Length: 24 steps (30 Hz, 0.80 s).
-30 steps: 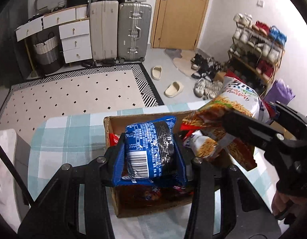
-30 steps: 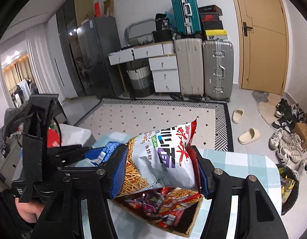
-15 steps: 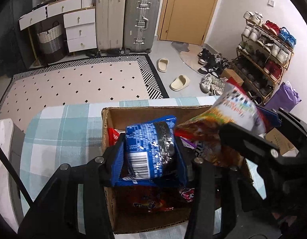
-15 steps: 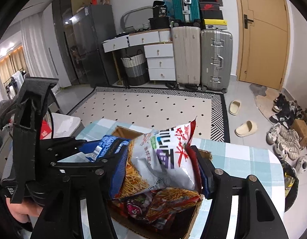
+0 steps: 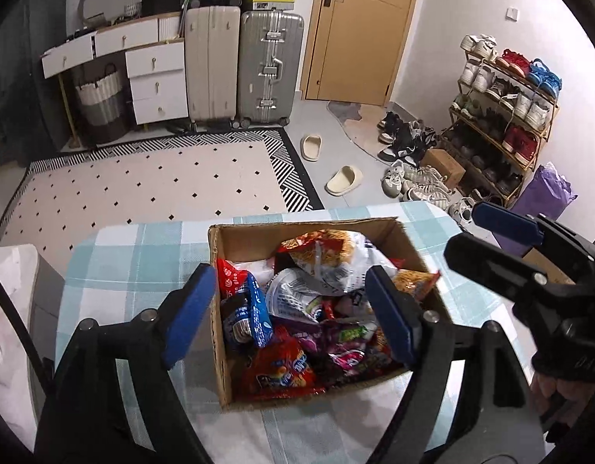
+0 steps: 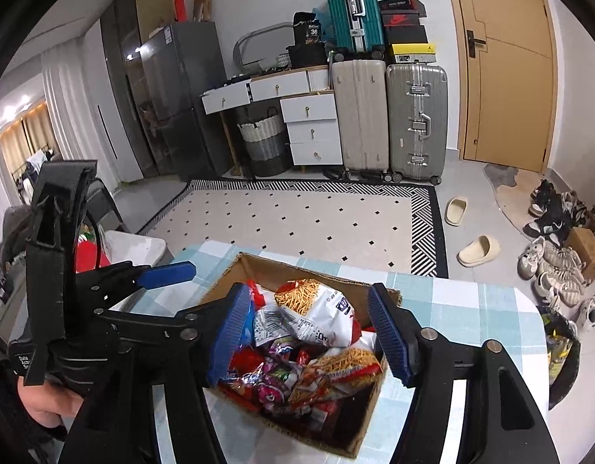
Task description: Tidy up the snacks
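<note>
An open cardboard box [image 5: 243,236] [image 6: 258,265] stands on the checked table, full of snack packets. The blue packet [image 5: 254,311] lies at the box's left side. The white and red noodle-snack bag [image 5: 328,253] [image 6: 322,307] lies on top at the back. My left gripper [image 5: 293,317] is open and empty, above the box. My right gripper [image 6: 309,332] is open and empty, also above the box; it shows at the right of the left wrist view [image 5: 502,232].
The table has a blue-and-white checked cloth [image 5: 135,247] [image 6: 471,301]. A white seat [image 5: 7,290] stands to the left. Beyond lie a patterned rug [image 5: 150,181], suitcases [image 5: 270,65], drawers and a shoe rack [image 5: 502,116] at the right. A dark bin [image 6: 560,352] stands by the table's right edge.
Both grippers have opened. The blue packet dropped from my left gripper and the noodle-snack bag from my right gripper into the box. Both grippers have drawn back a little.
</note>
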Available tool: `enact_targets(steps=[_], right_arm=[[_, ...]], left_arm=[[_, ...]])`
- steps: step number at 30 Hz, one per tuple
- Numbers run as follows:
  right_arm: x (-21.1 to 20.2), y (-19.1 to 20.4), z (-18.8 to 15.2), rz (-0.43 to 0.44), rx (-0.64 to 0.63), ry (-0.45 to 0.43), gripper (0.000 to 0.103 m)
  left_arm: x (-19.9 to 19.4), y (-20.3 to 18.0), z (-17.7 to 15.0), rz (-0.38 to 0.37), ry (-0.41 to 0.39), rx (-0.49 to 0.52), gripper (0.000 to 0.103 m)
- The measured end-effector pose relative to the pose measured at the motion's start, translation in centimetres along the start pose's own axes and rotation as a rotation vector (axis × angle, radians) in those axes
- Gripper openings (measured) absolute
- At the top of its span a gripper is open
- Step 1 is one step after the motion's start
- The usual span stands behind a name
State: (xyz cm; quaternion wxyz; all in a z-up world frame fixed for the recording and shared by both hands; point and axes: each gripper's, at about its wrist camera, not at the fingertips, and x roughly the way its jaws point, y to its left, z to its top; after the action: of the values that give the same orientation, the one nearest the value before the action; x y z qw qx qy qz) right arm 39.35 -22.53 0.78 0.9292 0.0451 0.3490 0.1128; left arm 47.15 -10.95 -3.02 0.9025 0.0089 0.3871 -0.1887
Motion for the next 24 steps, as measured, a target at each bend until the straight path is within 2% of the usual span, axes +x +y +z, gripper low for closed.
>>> enact_targets(steps=[7, 10, 12, 14, 16, 20, 24], right_arm=[[-4.7, -0.3, -0.2, -0.002, 0.036, -0.038, 0.069], [-7.0, -0.1, -0.6, 0.003, 0.045, -0.059, 0.077], [-8.9, -0.1, -1.1, 0.014, 0.055, -0.084, 0.083], [-11.0, 0.0, -1.8, 0.038, 0.061, -0.117, 0.084], [-13.1, 0.1, -2.5, 0.044, 0.071, -0.142, 0.086], [-17.0, 0.9, -3.7, 0.064, 0.061, -0.193, 0.09], [-20.9, 1.5, -5.7, 0.07, 0.053, -0.262, 0.098]], left_arm=[[-6.0, -1.2, -0.9, 0.026, -0.049, 0.022, 0.079], [-9.4, -1.8, -1.5, 0.048, -0.078, 0.025, 0.079], [-12.6, -2.3, -2.4, 0.066, -0.14, 0.034, 0.079], [-15.5, -2.8, -3.3, 0.082, -0.203, 0.048, 0.085], [-18.3, -3.2, -4.3, 0.106, -0.258, 0.059, 0.087], [-23.3, -4.2, -6.2, 0.13, -0.343, 0.083, 0.102], [-27.7, -5.2, -9.0, 0.174, -0.418, 0.13, 0.102]])
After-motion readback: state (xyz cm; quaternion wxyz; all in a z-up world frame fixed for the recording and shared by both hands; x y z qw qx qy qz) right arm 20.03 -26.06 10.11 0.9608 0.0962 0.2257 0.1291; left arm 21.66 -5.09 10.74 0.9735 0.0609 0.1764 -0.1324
